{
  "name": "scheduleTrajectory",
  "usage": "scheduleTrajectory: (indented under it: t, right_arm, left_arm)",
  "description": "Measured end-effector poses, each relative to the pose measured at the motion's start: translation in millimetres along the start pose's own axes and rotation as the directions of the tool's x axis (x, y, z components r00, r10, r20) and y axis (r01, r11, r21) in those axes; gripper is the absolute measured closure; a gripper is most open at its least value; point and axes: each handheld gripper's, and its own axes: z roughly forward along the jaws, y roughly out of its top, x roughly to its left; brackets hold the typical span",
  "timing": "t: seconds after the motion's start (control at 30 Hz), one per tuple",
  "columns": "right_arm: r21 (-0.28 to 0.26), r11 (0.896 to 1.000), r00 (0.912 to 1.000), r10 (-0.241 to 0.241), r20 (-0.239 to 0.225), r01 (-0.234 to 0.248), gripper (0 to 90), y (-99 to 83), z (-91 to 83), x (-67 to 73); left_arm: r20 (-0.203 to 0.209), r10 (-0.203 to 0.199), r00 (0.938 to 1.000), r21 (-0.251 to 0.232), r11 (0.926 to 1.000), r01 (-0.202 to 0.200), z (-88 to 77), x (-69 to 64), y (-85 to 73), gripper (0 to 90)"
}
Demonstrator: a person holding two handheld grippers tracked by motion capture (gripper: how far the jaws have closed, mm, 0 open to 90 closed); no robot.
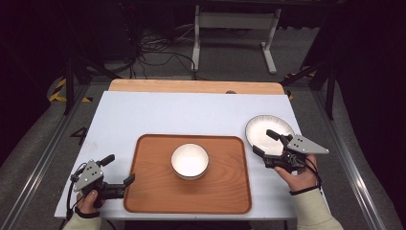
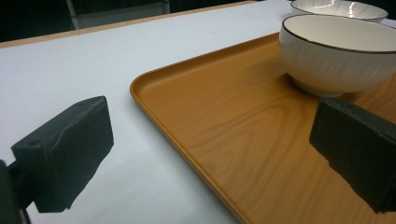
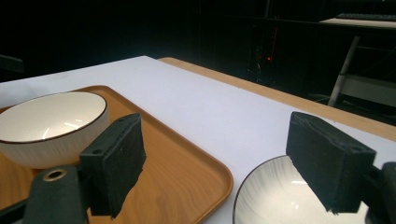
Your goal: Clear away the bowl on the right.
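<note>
A white worktop [image 1: 158, 112] holds a wooden tray [image 1: 143, 191] with a white bowl [image 1: 190, 160] at its centre. A plate [image 1: 268, 128] sits off the tray at three o'clock, apparently still to be moved. The right tongs [image 1: 263, 143] hover open over the plate; the left tongs [image 1: 118, 170] wait open at the tray's eight o'clock, gripping nothing.

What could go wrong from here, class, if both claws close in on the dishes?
1. The right claw hangs open over the plate's near rim; the plate lies near the table's right edge and may slide off.
2. The left claw straddles the tray's corner; lifting there could tip the bowl.
</note>
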Motion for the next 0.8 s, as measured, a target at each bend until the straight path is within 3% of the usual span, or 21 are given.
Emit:
scheduleTrajectory:
  t: [0.47,0.8]
  right_arm:
    - [-0.001,1.0,0.9996,0.026,0.007,-0.026,17.9,-26.9,-3.6,4.4]
    - [0.046,0.998,0.9991,0.035,-0.024,-0.034,16.5,-44.3,2.1,12.1]
  left_arm:
    - [0.002,0.006,1.0,0.003,1.0,-0.006,0.1,0.1,0.1,0.4]
    - [0.004,0.006,1.0,0.006,1.0,-0.006,0.3,-0.3,0.3,0.4]
